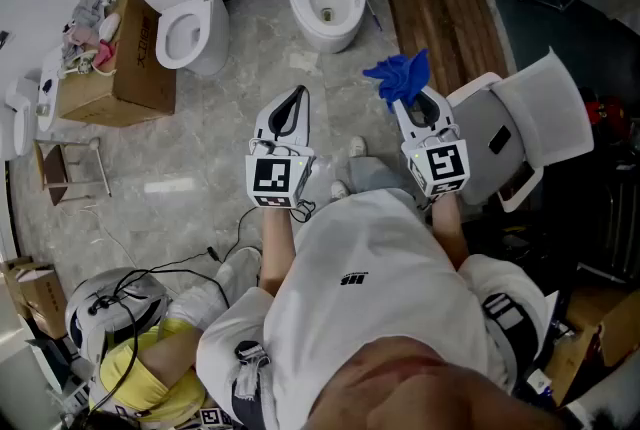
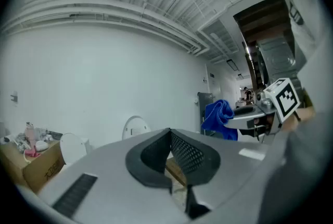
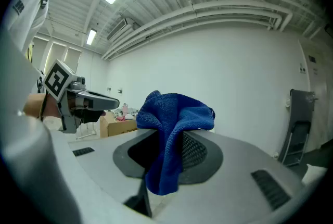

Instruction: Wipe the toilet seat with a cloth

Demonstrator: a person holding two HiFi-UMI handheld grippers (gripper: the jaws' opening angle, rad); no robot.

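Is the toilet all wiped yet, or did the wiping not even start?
Not started yet. Done: the blue cloth is picked up, pinched in the right gripper. Right now both grippers are up in the air, well short of the white toilet ahead, and the left gripper is shut with nothing in it. Left to do: bring the cloth down to the toilet seat and wipe it.

Cloth (image 3: 177, 129): nubby blue fabric; toilet (image 1: 322, 33): glossy wht ceramic; floor (image 1: 250, 68): smooth marble-look tile.
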